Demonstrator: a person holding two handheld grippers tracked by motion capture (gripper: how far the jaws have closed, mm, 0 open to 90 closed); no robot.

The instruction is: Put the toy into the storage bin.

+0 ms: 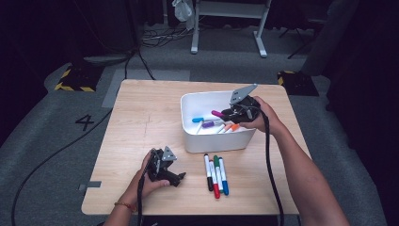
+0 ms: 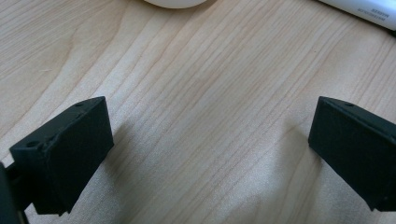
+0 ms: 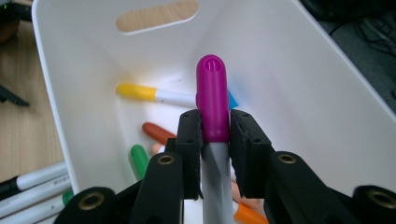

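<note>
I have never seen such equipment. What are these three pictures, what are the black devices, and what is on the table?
A person sits at a wooden table and holds a hand-operated gripper, a tool with two black jaws, in each hand. The high view looks down from above. The other two pictures come from cameras mounted on the grippers, looking along their jaws. The left gripper rests low over bare wood, open and holding nothing. The right gripper is over a white bin and is shut on a magenta marker. More markers lie inside the bin, and four markers lie on the table in front of it.
</note>
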